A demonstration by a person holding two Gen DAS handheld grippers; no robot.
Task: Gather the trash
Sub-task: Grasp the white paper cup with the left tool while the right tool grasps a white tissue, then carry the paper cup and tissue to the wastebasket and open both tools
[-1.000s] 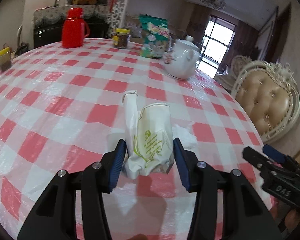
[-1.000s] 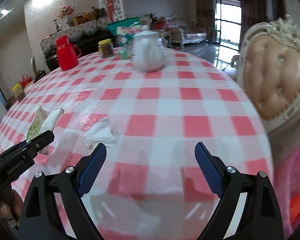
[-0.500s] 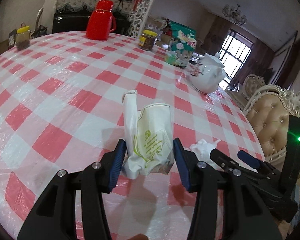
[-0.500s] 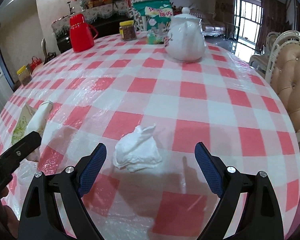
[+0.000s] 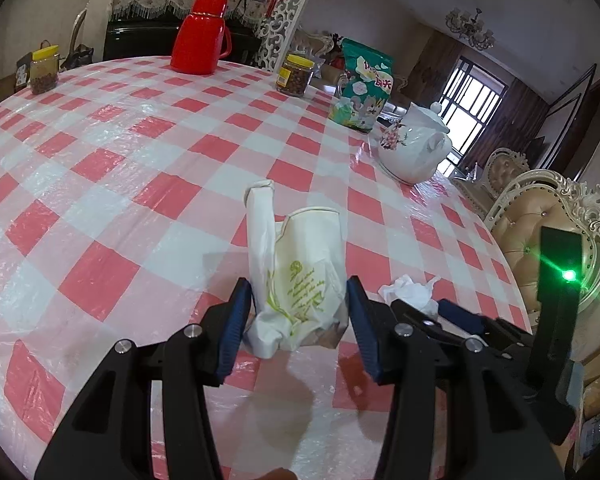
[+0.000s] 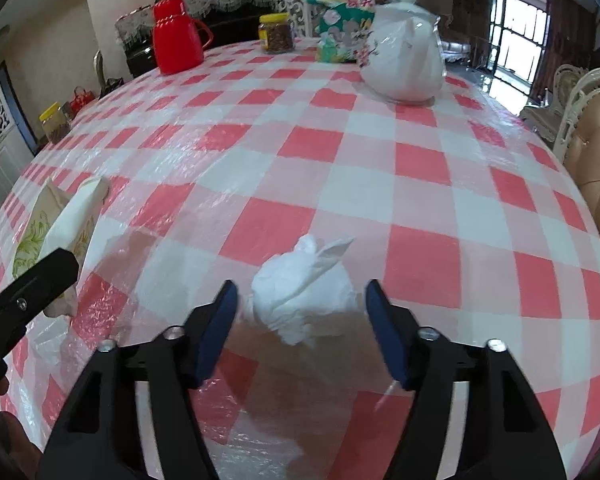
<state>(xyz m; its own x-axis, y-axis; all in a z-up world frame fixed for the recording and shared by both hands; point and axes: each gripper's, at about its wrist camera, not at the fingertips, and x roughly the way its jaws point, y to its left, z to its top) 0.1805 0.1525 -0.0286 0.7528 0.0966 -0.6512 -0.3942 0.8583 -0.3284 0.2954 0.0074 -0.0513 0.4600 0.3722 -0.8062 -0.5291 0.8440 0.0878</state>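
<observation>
The work surface is a round table (image 5: 100, 152) covered with a red-and-white checked cloth under a clear plastic film. The left gripper (image 5: 296, 316) is clamped on a white plastic bag (image 5: 300, 276) with green print, which stands upright between its blue pads. The right gripper (image 6: 300, 328) has its jaws apart, one on each side of a crumpled white tissue (image 6: 304, 296) lying on the cloth; neither pad touches it. At the far side of the table stand a red thermos (image 5: 200, 36), a yellow-lidded jar (image 5: 296, 76), a green snack bag (image 5: 360, 88) and a white teapot (image 6: 404, 48). A second yellow-lidded jar (image 5: 44, 70) stands near the left rim. A padded chair (image 5: 540, 240) stands beside the table. A barred window (image 6: 516, 32) admits daylight; a chandelier (image 5: 470, 28) hangs from the ceiling.
</observation>
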